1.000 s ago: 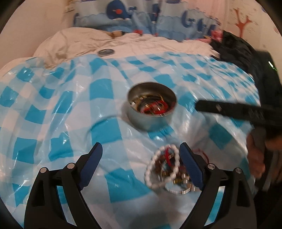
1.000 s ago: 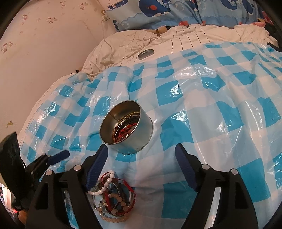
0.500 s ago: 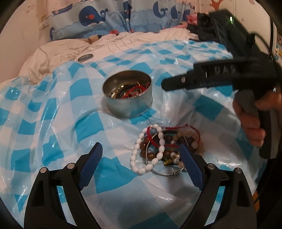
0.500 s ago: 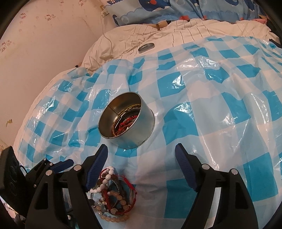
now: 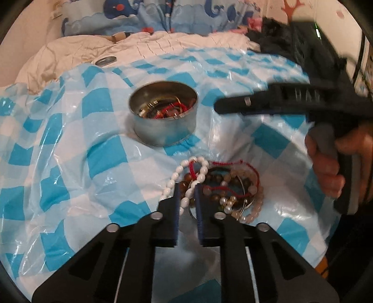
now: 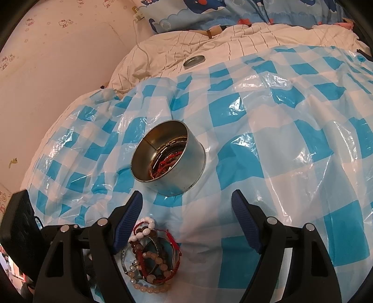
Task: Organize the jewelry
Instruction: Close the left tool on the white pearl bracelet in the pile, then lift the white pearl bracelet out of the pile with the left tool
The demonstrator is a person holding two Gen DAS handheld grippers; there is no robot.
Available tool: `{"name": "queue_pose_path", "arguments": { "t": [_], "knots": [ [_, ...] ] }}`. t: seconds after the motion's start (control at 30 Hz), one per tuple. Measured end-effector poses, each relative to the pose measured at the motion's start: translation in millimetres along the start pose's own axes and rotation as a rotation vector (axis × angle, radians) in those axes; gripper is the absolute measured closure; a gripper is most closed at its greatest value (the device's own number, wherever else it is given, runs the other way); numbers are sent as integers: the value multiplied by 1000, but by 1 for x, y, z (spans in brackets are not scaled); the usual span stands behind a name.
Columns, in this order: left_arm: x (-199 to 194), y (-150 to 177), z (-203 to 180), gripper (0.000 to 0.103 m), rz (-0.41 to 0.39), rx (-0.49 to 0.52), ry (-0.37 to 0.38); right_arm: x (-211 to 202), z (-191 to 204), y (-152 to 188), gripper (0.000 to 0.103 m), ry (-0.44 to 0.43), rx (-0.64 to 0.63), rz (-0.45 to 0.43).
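Note:
A pile of bracelets [image 5: 223,186] lies on the blue-checked plastic sheet [image 5: 70,144], in front of a round metal tin [image 5: 164,116] that holds more jewelry. My left gripper [image 5: 186,190] is shut on the white bead bracelet [image 5: 184,181] at the pile's left edge. My right gripper [image 6: 186,205] is open and empty, hovering just in front of the tin [image 6: 167,160]; the pile [image 6: 151,254] lies beside its left finger. The right gripper also shows from the side in the left wrist view [image 5: 268,105].
The tin's lid [image 5: 106,61] lies on the cream quilt [image 5: 163,44] behind the sheet; it also shows in the right wrist view [image 6: 194,61]. Whale-print pillows [image 5: 163,16] line the back. Black clothing [image 5: 279,44] sits at the far right. A pink wall [image 6: 58,70] stands left.
My left gripper has closed from wide open onto the white bead bracelet. The right gripper has stayed open and shifted only slightly.

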State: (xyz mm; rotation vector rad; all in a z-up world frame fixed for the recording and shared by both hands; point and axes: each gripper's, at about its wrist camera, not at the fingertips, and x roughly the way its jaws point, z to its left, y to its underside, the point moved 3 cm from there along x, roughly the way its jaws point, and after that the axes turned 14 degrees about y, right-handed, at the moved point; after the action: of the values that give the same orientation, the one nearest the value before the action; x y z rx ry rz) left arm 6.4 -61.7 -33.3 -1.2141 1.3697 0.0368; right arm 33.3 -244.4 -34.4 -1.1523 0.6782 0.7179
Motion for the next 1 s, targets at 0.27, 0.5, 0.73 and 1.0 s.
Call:
{"name": "queue_pose_path", "arguments": {
  "t": [0.27,0.5,0.73,1.0],
  "knots": [
    [-17,-6,14,102,-66,-79,52,2,2,1,27,0,-2,9],
    [1,0,-6,48,5,30,18,3,3,2,27,0,-7,14],
    [12,7,1,87,90,27,-43,3,4,3,27,-3,-11,15],
    [-24,-6,21,97,-80,-99,-5,3,5,3,27,-4,-16,18]
  ]
}}
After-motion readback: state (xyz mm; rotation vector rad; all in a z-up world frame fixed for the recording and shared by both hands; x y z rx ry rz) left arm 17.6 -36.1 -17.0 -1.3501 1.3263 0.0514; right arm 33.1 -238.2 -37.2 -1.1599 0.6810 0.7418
